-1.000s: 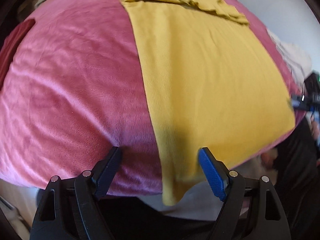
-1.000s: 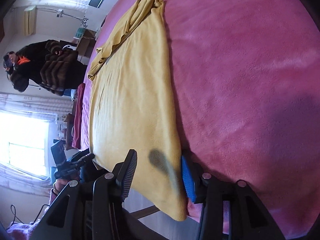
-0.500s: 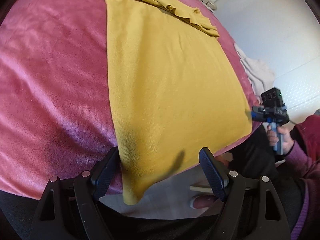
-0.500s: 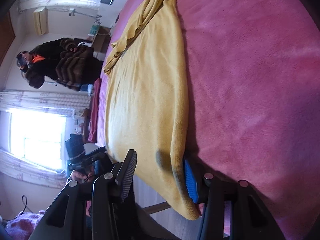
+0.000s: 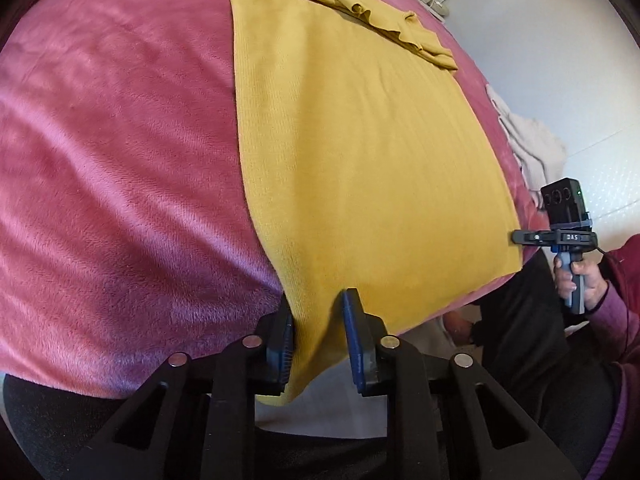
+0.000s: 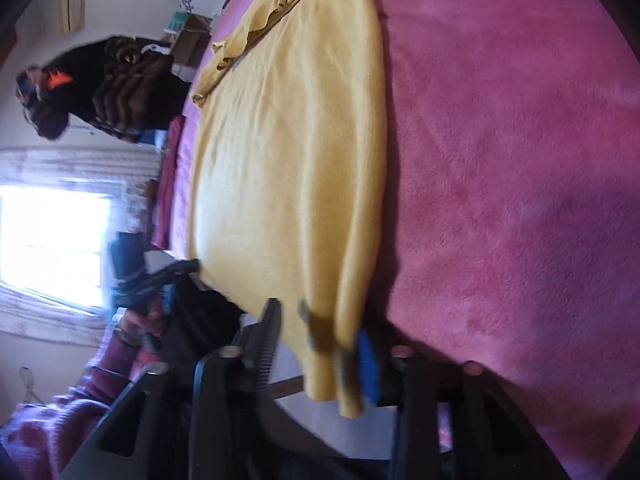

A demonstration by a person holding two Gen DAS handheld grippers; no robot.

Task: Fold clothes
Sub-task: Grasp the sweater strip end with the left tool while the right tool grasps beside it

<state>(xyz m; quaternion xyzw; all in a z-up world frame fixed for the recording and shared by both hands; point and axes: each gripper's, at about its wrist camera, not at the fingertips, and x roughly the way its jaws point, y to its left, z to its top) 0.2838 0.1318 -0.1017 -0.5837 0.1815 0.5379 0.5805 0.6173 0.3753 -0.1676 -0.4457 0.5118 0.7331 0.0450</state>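
Note:
A yellow garment lies flat on a pink blanket, its sleeves folded across the far end. My left gripper is at the near left hem corner. Its jaws are closing, and both pads pinch the cloth that hangs over the bed edge. In the right wrist view my right gripper straddles the other hem corner of the garment. Its jaws are closing too. The folded edge rests against the blue pad, and a gap still shows on the black finger's side. Each view shows the other gripper at the far corner.
The pink blanket spreads wide on both sides of the garment. A white cloth lies off the bed's right side. A dark fur coat hangs near a bright window. A hand in a purple sleeve holds the right gripper's handle.
Both grippers' jaws have come in around the hem corners. The left pair went from wide apart to pinching the cloth. The right pair has narrowed a little, and its corner has lifted into a fold.

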